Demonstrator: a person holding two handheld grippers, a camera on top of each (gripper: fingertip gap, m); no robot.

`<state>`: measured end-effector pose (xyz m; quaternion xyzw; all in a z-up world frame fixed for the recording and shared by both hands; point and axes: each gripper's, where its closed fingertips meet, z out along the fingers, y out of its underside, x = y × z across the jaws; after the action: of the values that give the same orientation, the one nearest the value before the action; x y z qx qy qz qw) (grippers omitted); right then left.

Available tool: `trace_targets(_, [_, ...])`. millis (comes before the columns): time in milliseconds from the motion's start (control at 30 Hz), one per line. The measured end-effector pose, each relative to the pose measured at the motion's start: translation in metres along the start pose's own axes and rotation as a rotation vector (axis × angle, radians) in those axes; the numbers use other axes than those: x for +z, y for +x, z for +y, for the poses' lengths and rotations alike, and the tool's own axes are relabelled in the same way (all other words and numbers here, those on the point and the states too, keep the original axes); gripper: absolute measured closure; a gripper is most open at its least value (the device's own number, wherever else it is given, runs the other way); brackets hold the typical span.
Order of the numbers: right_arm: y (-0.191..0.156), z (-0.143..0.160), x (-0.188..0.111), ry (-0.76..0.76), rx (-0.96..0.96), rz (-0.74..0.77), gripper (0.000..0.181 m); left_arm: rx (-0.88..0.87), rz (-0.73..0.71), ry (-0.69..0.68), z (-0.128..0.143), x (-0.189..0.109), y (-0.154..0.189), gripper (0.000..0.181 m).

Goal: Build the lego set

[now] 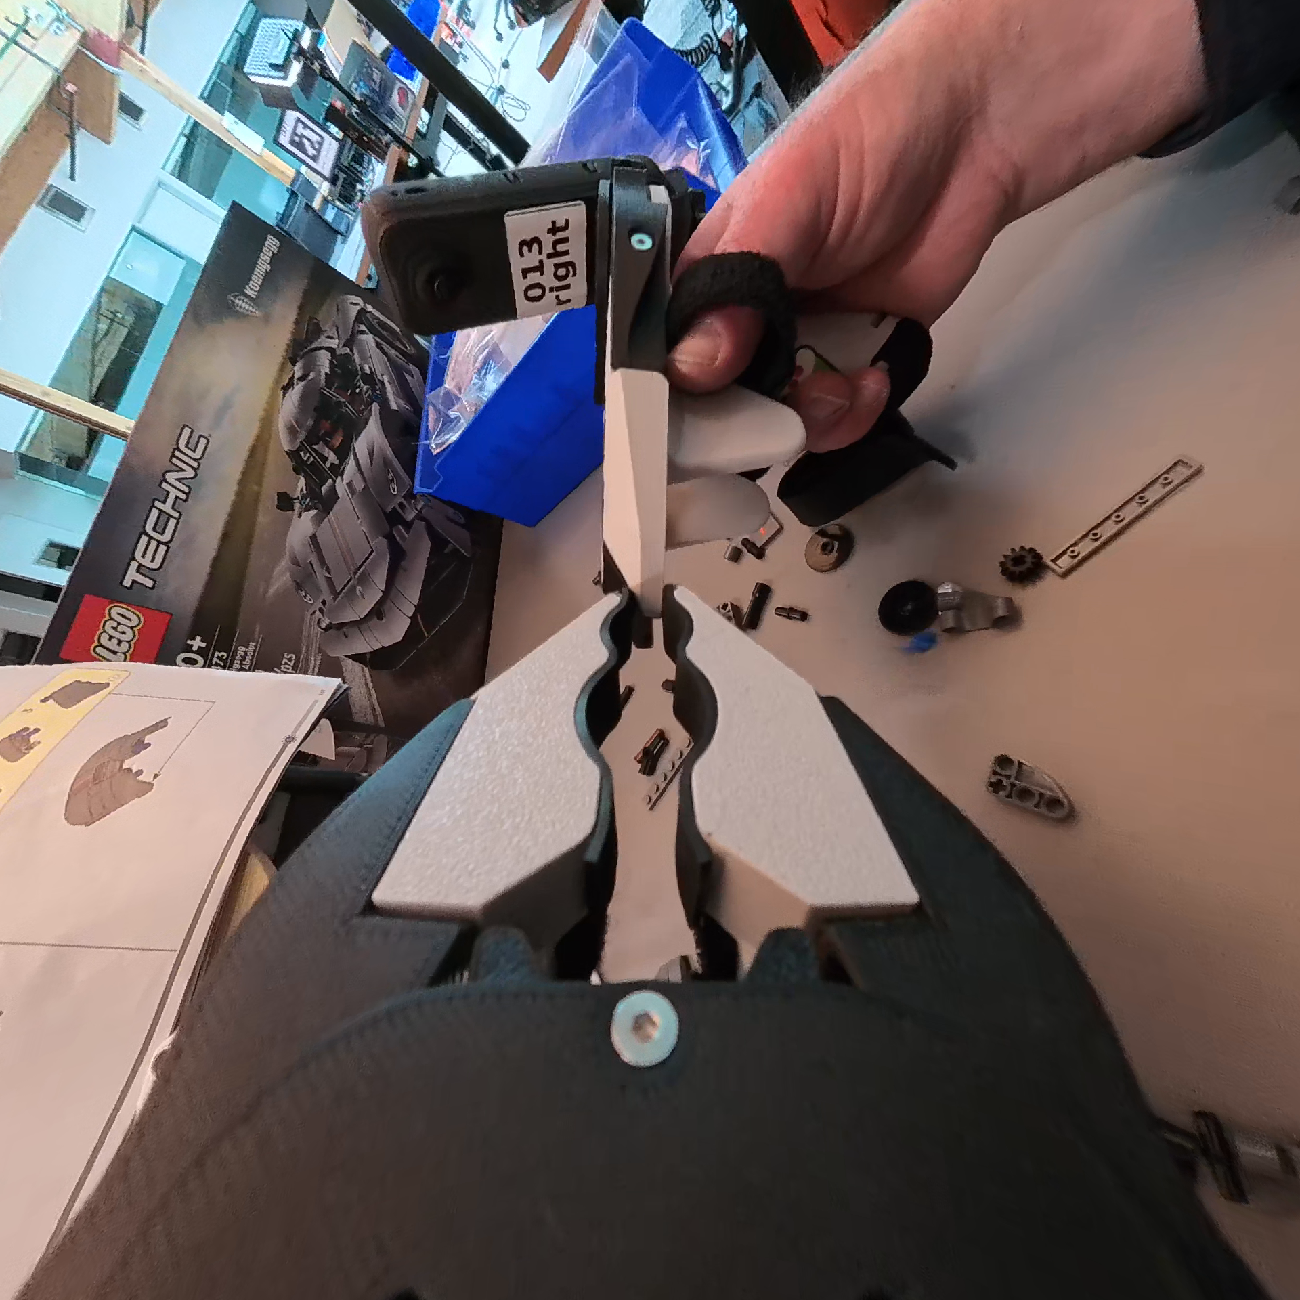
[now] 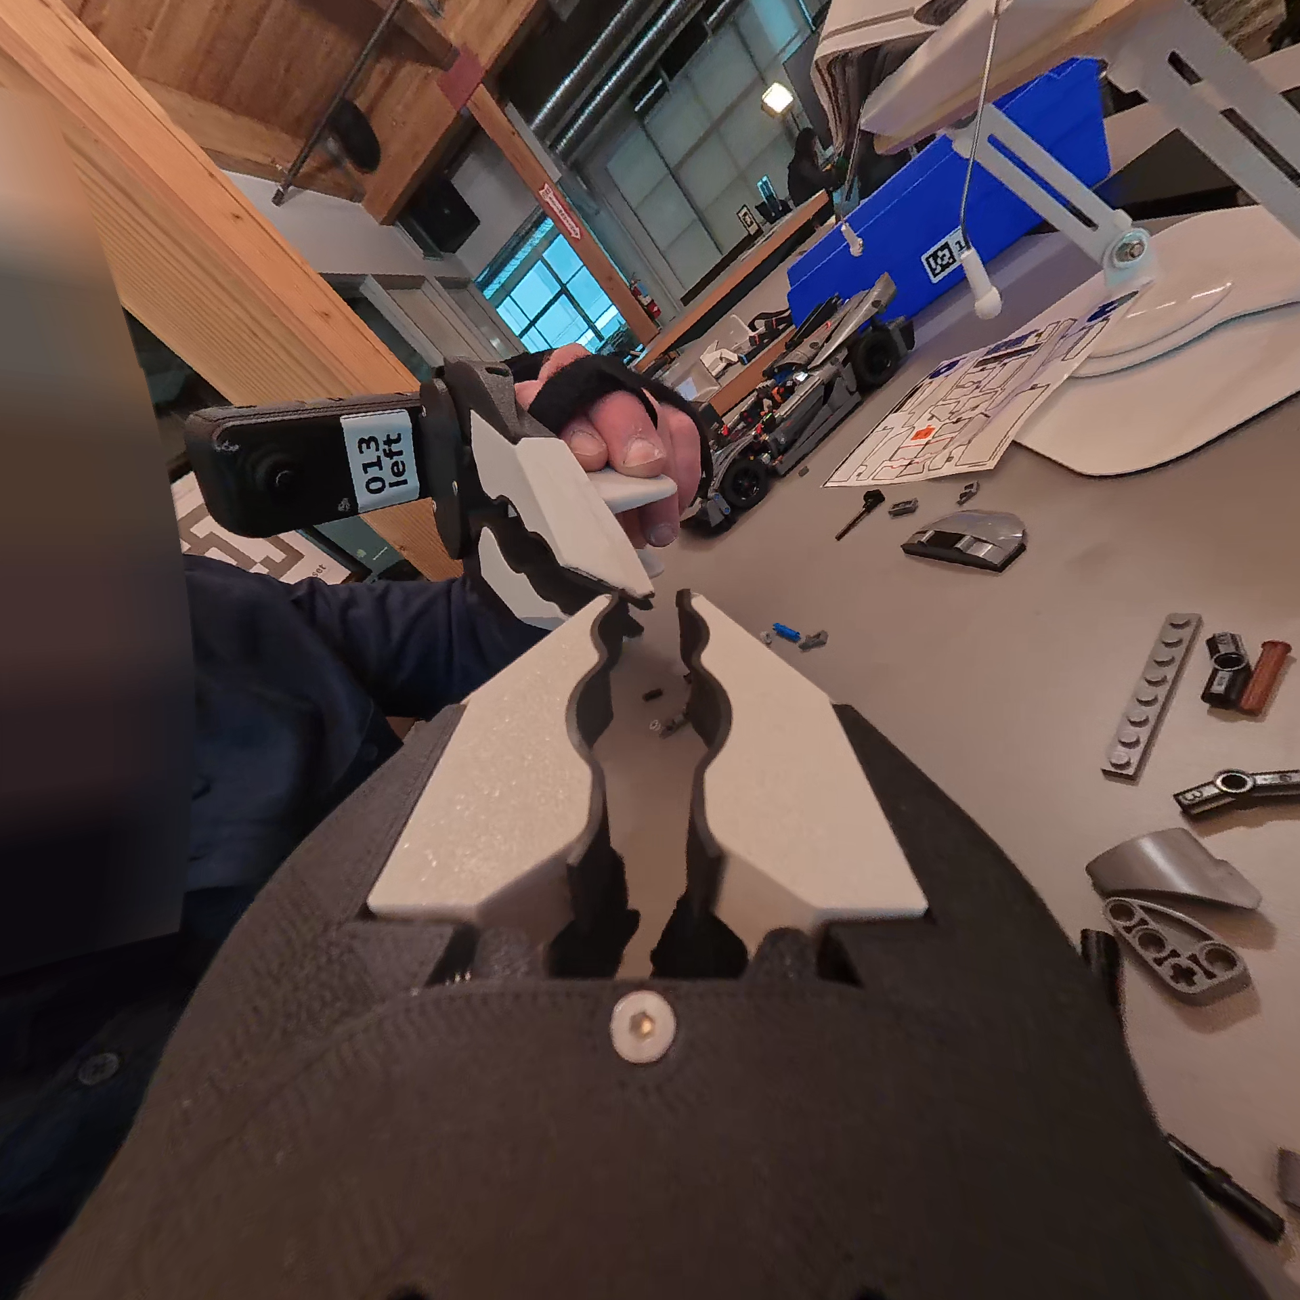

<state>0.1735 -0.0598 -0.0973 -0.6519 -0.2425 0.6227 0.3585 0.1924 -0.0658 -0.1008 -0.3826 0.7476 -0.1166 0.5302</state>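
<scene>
Left gripper [image 1: 646,605] tips meeting right gripper [image 2: 647,605], contents hidden

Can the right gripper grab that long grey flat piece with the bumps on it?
Probably yes. The long grey plate lies flat on the table, alone, with bare table around it. The right gripper is open, holds nothing, and nothing stands between them.

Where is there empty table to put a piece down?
Bare table lies between the long grey plate and the small blue pin. It is crowded near the curved grey panel and the beam.
</scene>
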Motion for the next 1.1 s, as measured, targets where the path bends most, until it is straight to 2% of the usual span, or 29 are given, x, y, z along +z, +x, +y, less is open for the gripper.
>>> trace_targets(300, [0.01,-0.001,-0.009,-0.014,-0.026,0.087,0.165,-0.042,0.038,-0.067,0.016,-0.003,-0.001,0.181])
trace_targets(433, [0.018,-0.002,-0.017,-0.018,-0.056,0.155,0.166,-0.086,0.153,-0.084,0.017,-0.014,0.009,0.177])
trace_targets(533, [0.02,0.002,-0.014,-0.04,-0.063,0.164,0.167,-0.085,0.273,-0.117,0.017,-0.019,0.032,0.174])
trace_targets(700, [0.013,0.016,-0.01,-0.155,-0.131,0.165,0.164,-0.039,0.556,-0.194,0.012,-0.024,0.098,0.171])
trace_targets(833, [0.013,0.015,-0.011,-0.151,-0.134,0.168,0.165,-0.059,0.736,-0.133,-0.008,-0.026,0.151,0.167])
trace_targets(933, [0.015,0.015,-0.012,-0.146,-0.128,0.172,0.167,-0.005,0.807,-0.153,-0.011,-0.022,0.183,0.164])
trace_targets(1100, [0.016,0.015,-0.013,-0.141,-0.123,0.176,0.167,-0.015,0.823,-0.114,-0.018,-0.018,0.193,0.17])
